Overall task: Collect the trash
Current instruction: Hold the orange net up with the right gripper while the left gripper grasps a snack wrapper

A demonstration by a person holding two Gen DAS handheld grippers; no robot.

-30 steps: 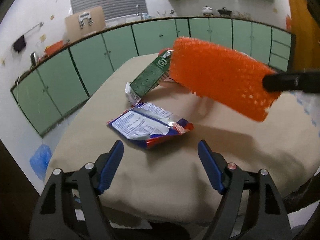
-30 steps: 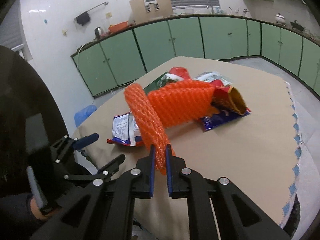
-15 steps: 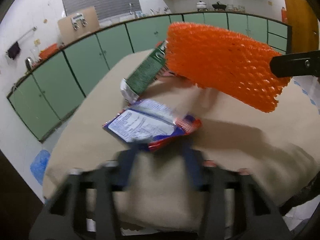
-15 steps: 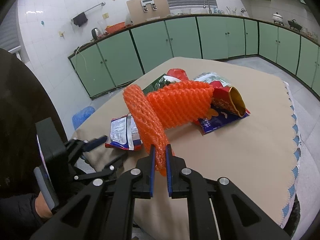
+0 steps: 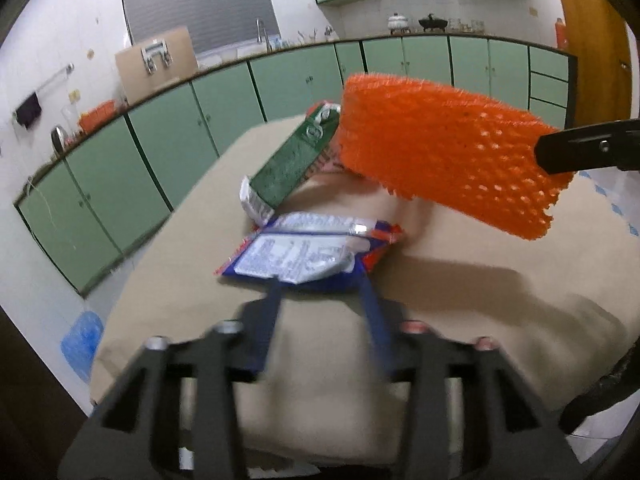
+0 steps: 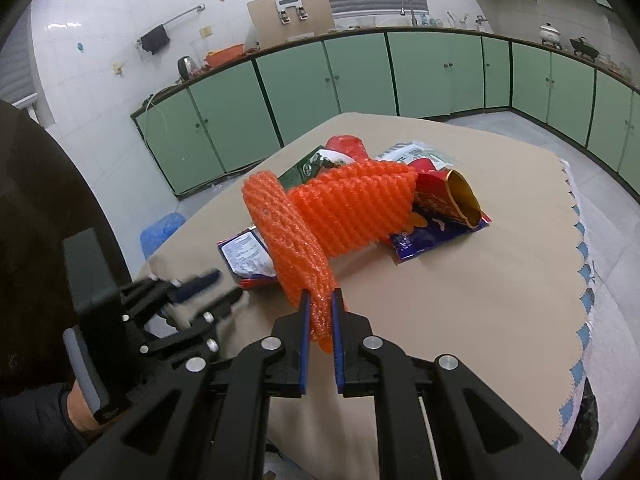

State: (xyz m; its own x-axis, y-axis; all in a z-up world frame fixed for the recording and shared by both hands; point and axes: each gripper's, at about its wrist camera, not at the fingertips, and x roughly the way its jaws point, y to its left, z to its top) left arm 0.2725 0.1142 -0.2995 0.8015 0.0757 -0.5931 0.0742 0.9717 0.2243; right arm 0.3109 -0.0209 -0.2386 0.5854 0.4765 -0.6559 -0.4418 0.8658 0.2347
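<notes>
Through the left wrist camera I see my left gripper [image 5: 322, 298] blurred at the near edge of the table [image 5: 460, 304]; its jaws have just been opening again and stand partly apart, their tips at the near edge of the blue-and-white snack wrapper [image 5: 308, 256], though I cannot tell if they touch it. A green packet [image 5: 292, 168] lies just beyond it. The orange foam net [image 5: 444, 152] hangs above the table on the right. Through the right wrist camera my right gripper [image 6: 321, 316] is clamped tight on the net's lower end, and the net arches over a red-and-gold bag [image 6: 444, 204] and more wrappers mid-table.
</notes>
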